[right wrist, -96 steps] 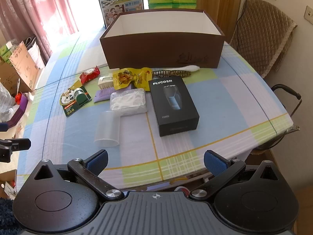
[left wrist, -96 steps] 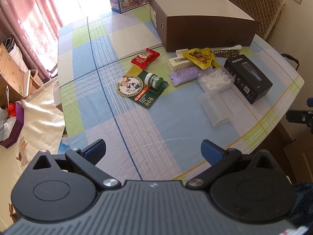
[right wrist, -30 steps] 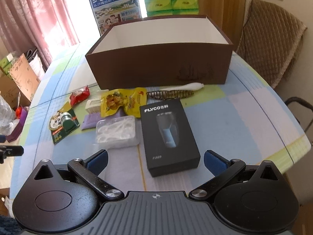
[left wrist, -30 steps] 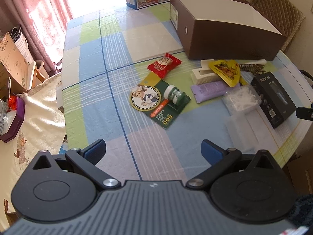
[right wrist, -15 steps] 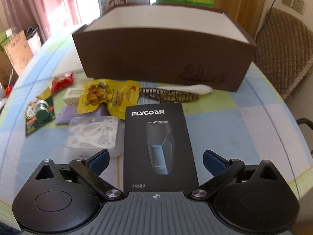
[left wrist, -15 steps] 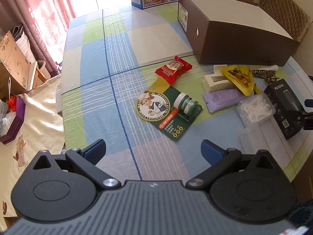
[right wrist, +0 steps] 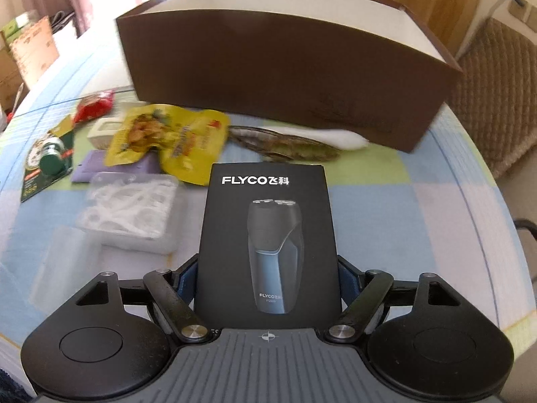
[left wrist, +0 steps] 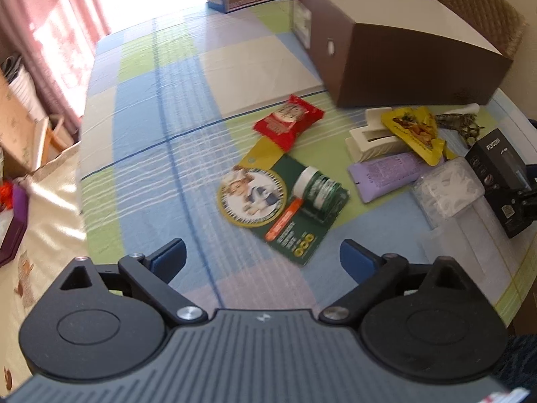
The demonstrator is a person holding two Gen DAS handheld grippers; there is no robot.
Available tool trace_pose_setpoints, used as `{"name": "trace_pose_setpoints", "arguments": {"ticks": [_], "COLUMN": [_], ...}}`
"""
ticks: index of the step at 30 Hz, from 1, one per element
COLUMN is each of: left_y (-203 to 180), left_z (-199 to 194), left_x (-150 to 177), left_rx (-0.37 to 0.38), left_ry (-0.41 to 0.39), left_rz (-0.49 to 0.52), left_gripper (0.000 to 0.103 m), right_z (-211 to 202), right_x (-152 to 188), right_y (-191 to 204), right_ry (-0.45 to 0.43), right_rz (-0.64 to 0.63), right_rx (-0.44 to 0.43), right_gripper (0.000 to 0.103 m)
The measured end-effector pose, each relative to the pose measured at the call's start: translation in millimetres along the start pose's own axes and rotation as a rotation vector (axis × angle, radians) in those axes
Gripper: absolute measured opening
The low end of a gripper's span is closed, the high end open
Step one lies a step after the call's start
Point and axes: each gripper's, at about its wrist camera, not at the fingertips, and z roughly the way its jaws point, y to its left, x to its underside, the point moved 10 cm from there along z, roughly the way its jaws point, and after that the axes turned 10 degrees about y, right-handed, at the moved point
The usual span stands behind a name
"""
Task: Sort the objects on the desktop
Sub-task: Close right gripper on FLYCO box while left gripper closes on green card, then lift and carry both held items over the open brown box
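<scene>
Shaver box [right wrist: 268, 235] between right tongs [right wrist: 267, 277], clamped

Bright window glare top-left; slight motion blur; fisheye-bent edges.

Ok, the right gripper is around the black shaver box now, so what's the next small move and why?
Probably lift the black shaver box straight up a little. The right gripper has its fingers pressed against both sides of the box's near end, so the grasp looks set. The open brown box sits just behind, and the hair clip lies between them, so rising first should clear it.
</scene>
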Motion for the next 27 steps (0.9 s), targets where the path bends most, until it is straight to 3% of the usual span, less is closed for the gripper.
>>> {"name": "trace_pose_setpoints", "arguments": {"ticks": [3,8,15,21,23,27], "left_y": [-8.4,-20.2,-36.0,-41.3,-42.8,-45.0], "left_z": [9.9,24.3,41.8,56.8,59.0,57.9], "left_x": [-9.0,-29.0,-49.7,-50.1,-48.7,-44.7], "left_rx": [0.029,0.085,0.125,0.142,0.150,0.148], "left_ry": [-0.013,-0.044,-0.050,-0.010,0.001,0.006], "left_rz": [0.048,0.136,0.252,0.280,0.276,0.254], "left_gripper": [0.091,0.073,0.058,0.042,0.032,0.030], "right_z": [-2.7,-7.2,-10.1,-10.2,-10.6,-8.8], "right_x": [5.5,15.3,22.3,20.5,20.1,17.7], "right_y": [-22.4,-57.0,-74.8,-79.5,-79.5,-79.4], "right_ry": [0.015,0.029,0.026,0.022,0.023,0.035], "right_rz": [0.043,0.121,0.167,0.158,0.151,0.133], "right_rx": [0.024,0.064,0.070,0.058,0.056,0.047], "right_gripper": [0.076,0.076,0.076,0.076,0.076,0.076]}}
